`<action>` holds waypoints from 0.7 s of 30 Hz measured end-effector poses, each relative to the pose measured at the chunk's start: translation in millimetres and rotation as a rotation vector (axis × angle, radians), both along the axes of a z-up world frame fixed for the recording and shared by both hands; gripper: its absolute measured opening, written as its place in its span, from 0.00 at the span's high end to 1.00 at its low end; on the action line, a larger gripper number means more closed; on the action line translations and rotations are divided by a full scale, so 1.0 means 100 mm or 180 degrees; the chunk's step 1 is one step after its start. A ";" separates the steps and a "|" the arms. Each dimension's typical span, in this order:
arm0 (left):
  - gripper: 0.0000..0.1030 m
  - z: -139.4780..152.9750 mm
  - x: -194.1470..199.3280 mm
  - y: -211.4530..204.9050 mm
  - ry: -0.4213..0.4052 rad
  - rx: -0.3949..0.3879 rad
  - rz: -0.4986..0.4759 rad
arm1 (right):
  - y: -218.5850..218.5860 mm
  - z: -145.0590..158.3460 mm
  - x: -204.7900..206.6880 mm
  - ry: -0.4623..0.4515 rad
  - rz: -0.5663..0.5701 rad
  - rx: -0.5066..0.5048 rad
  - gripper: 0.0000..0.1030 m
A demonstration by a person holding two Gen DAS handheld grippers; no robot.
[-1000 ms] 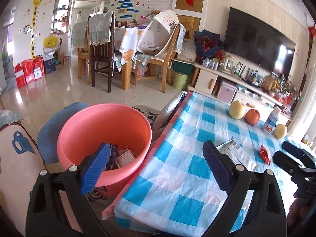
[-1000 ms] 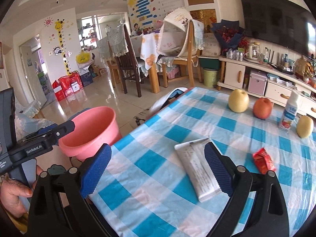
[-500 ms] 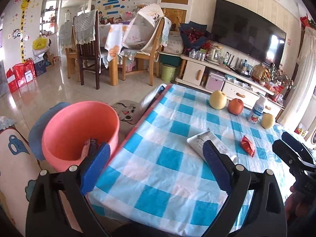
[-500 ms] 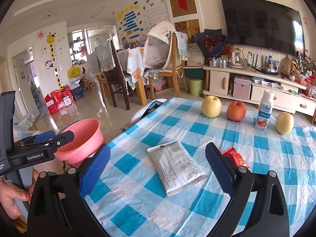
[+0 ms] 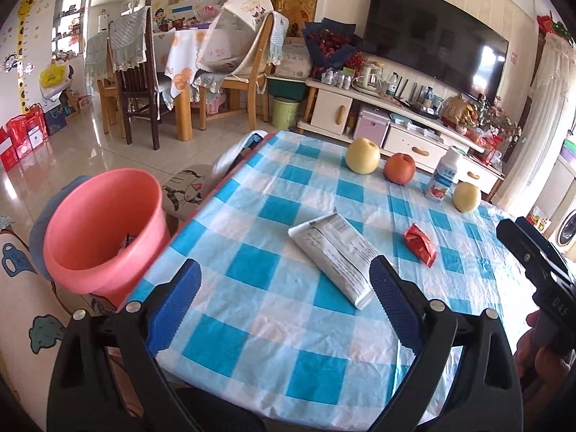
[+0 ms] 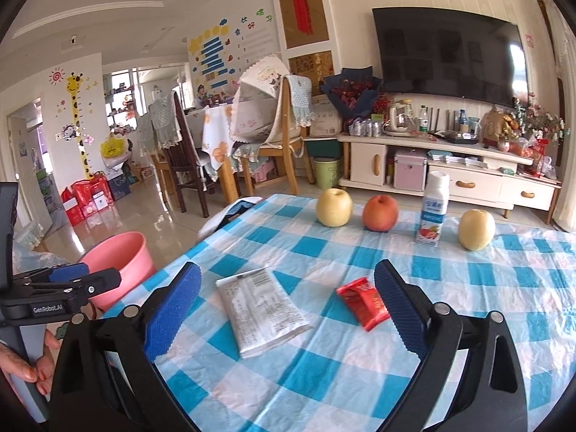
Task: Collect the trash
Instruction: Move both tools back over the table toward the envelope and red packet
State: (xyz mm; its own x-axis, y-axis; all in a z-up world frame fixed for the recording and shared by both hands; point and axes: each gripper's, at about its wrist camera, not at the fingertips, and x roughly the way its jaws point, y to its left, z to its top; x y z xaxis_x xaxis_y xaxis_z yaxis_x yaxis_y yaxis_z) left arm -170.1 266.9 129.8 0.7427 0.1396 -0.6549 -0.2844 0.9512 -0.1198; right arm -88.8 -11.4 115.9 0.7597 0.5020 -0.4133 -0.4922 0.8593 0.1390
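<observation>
Two crinkly wrappers, flat white packet and red foil wrapper, on checked tablecloth.

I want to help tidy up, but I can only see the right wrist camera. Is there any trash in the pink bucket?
Observer: Yes. The left wrist camera looks down into the bucket, and a few wrappers lie at the bottom.
Child: I only see the left gripper from the side. Is it open?
Observer: It is wide open. The left gripper has nothing between its fingers, and the near end of the white packet lies on the table just beside its right finger.
</observation>
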 end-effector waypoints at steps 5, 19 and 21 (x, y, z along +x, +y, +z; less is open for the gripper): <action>0.08 -0.06 0.08 -0.23 0.0065 0.0066 -0.0133 | -0.28 -0.03 0.12 0.0100 -0.0135 0.0119 0.07; 0.08 -0.56 0.60 -0.51 0.0382 -0.0495 -0.0160 | -1.01 -0.29 0.67 0.0627 -0.0649 0.0335 0.07; 0.08 -0.70 0.73 -0.51 0.0497 -0.0626 -0.0042 | -1.02 -0.36 0.77 0.0715 -0.0668 0.0310 0.07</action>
State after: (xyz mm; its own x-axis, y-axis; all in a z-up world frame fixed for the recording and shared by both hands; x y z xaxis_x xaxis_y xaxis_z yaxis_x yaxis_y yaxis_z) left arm -97.0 216.4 59.6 0.6314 -0.0108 -0.7754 -0.3018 0.9177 -0.2585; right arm -12.1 -113.3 80.0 0.7461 0.3892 -0.5403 -0.2531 0.9162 0.3106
